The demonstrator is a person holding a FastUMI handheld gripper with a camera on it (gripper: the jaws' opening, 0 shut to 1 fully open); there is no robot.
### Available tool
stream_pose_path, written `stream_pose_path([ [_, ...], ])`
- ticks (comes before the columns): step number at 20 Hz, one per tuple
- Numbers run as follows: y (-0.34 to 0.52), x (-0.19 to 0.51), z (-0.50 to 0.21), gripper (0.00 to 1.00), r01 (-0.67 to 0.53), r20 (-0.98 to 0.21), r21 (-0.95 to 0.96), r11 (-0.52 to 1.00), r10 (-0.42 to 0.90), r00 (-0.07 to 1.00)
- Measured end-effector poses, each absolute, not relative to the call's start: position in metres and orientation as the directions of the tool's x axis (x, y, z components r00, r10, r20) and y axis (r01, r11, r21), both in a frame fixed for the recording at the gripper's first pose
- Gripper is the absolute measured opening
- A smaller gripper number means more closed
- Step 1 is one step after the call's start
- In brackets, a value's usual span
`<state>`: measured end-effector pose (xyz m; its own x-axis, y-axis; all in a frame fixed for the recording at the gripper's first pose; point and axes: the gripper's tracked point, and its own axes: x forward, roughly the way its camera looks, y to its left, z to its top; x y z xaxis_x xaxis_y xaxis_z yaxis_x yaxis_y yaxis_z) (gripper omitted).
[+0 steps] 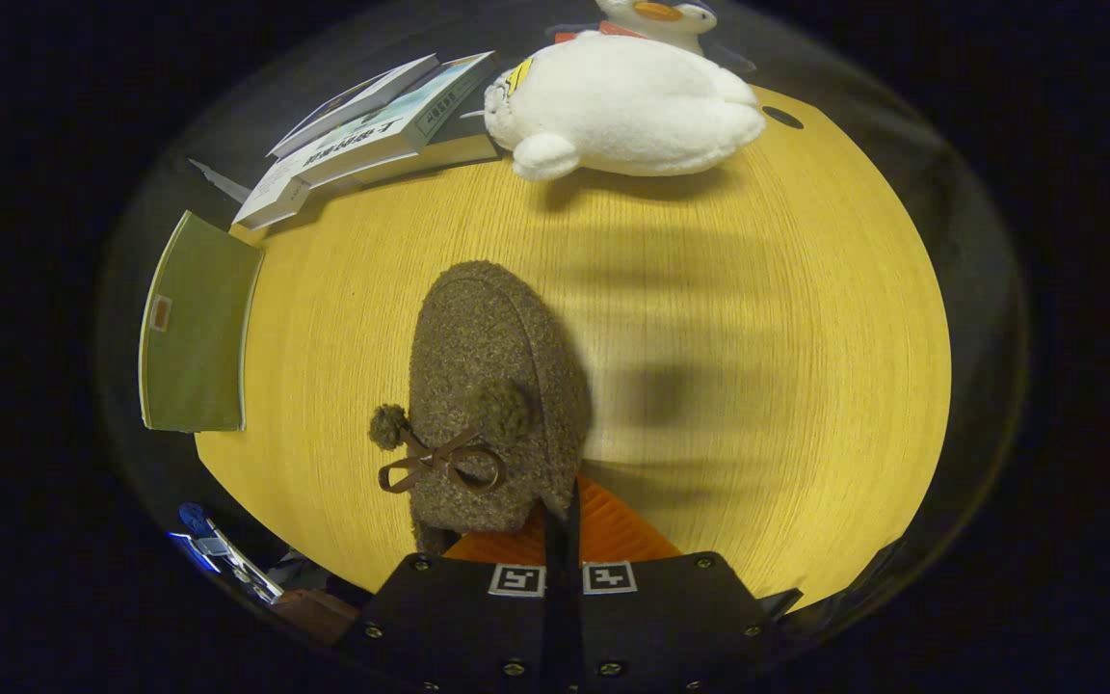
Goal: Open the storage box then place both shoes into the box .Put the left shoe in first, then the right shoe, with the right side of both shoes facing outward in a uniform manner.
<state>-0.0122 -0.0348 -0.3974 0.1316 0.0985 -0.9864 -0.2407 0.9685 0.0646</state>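
Observation:
A brown fuzzy shoe [492,386] with a brown ribbon bow [439,465] and two pompoms reaches ahead from my fingers, toe pointing away over the yellow wooden table [786,318]. My gripper [562,520] is shut, its orange fingers [613,535] pressed close together on the shoe's rear edge. The shoe casts a shadow on the table off to its right, so it seems lifted clear of the wood. The shoe's rear end is hidden behind the fingers.
A white plush penguin [627,106] lies at the table's far side. A stack of books [377,130] sits at the far left corner. A flat green panel [194,328] stands off the table's left edge.

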Motion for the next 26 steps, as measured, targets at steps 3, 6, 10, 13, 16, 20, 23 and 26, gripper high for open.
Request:
stream_pose_path([
  [3,-0.022,-0.011,-0.384,0.0,-0.256,-0.983,0.064,0.965,0.104,0.148],
  [6,-0.007,-0.008,-0.366,0.0,-0.271,-0.98,0.066,0.96,0.114,0.166],
  [10,0.02,-0.006,-0.346,0.0,-0.285,-0.974,0.085,0.955,0.14,0.177],
  [13,0.045,-0.009,-0.331,0.0,-0.278,-0.971,0.126,0.952,0.176,0.161],
  [16,0.072,-0.01,-0.314,0.0,-0.277,-0.969,0.15,0.949,0.196,0.147],
  [20,0.107,-0.008,-0.294,0.0,-0.341,-0.97,0.128,0.931,0.189,0.151],
  [23,0.141,-0.009,-0.279,0.0,-0.386,-0.966,0.142,0.911,0.212,0.144],
  [26,0.176,-0.009,-0.265,0.0,-0.424,-0.96,0.168,0.89,0.246,0.136],
])
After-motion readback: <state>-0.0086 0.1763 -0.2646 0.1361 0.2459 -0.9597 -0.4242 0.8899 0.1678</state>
